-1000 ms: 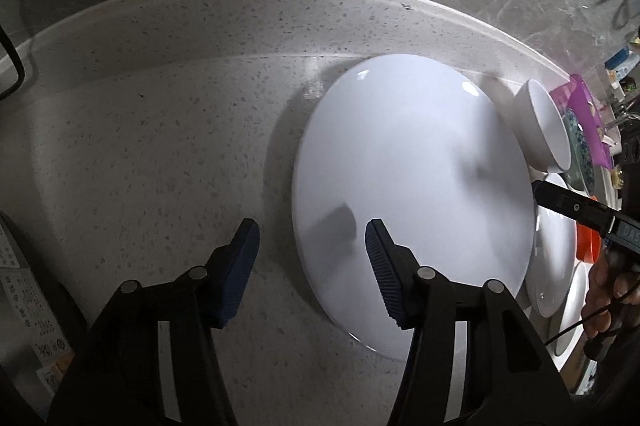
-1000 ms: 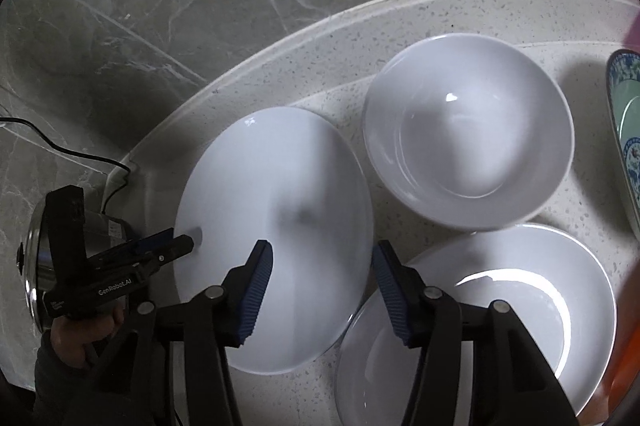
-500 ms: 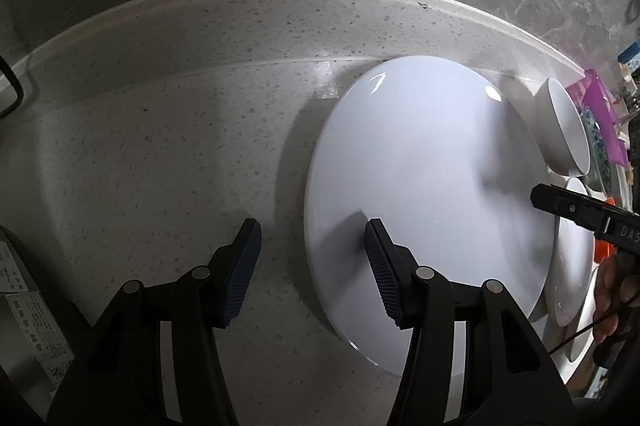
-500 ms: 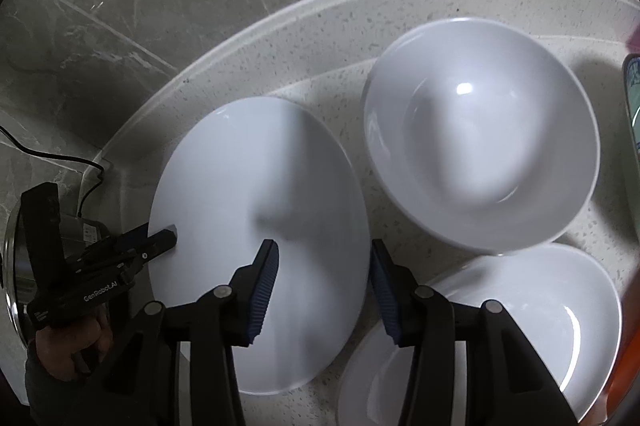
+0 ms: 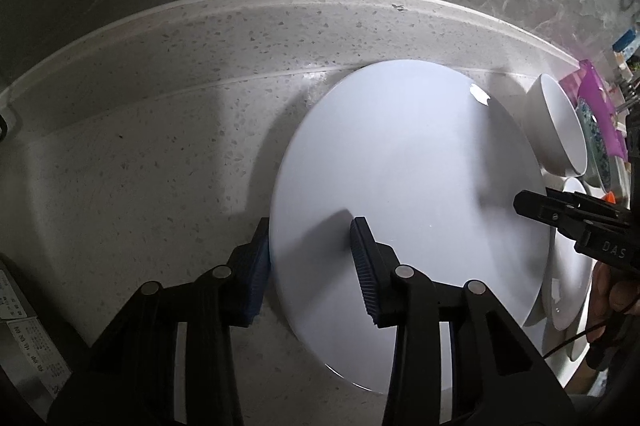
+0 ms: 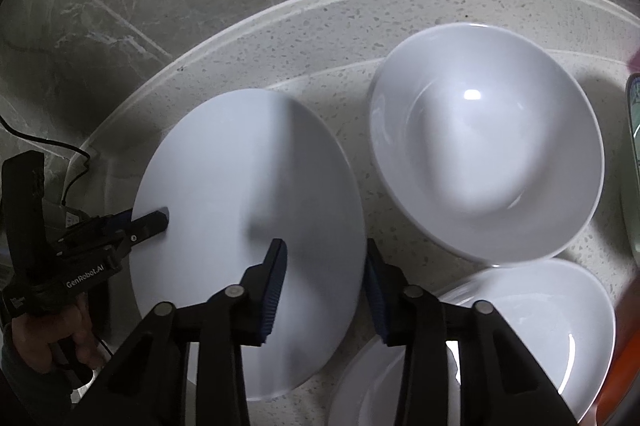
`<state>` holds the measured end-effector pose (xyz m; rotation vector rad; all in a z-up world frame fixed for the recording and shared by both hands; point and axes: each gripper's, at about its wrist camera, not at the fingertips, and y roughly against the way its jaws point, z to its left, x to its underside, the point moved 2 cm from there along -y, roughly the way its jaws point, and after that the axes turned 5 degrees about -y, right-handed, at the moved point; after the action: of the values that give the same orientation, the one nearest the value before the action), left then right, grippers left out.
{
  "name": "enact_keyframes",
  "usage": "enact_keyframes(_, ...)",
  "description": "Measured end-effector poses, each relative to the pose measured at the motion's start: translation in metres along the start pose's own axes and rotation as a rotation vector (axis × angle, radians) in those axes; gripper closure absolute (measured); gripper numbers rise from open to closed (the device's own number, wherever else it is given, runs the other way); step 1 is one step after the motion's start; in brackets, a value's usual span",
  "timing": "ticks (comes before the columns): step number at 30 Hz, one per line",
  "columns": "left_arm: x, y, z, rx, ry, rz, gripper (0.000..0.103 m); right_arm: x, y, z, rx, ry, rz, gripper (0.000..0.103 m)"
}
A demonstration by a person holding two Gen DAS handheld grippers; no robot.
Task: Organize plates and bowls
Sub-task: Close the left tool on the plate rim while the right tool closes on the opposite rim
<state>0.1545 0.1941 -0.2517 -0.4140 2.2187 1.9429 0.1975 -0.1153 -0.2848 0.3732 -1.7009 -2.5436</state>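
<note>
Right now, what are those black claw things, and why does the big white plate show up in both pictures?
Those claws are two grabber tools, and a person holds one in each hand. Each grabber has a tiny camera looking along its two fingers, so you get one picture from each.

The left gripper is at one edge of the big white plate. The right gripper is at the opposite edge of the same plate. Both are closing with the rim between their blue pads, but the plate still lies on the speckled counter.

Beside it sit a deep white bowl and a shallow white dish. You can even see the person's hand holding the left grabber.
</note>
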Motion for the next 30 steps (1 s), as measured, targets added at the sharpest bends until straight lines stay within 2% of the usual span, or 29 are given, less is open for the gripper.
enact_keyframes(2, -0.001, 0.0, -0.001, 0.002, -0.002, 0.002, 0.067, -0.001, -0.001, 0.0, 0.006, -0.003, 0.001, 0.073)
enact_keyframes(4, -0.004, -0.001, -0.003, 0.004, -0.005, 0.004, 0.067, -0.001, 0.0, -0.004, 0.011, -0.004, 0.001, 0.077)
enact_keyframes(13, -0.002, 0.005, 0.016, 0.007, 0.003, 0.003, 0.07, -0.002, 0.005, -0.018, -0.008, -0.007, 0.002, 0.079)
enact_keyframes(30, 0.005, 0.013, -0.001, -0.028, -0.011, -0.024, 0.07, 0.001, 0.0, 0.004, 0.007, 0.043, -0.014, 0.079)
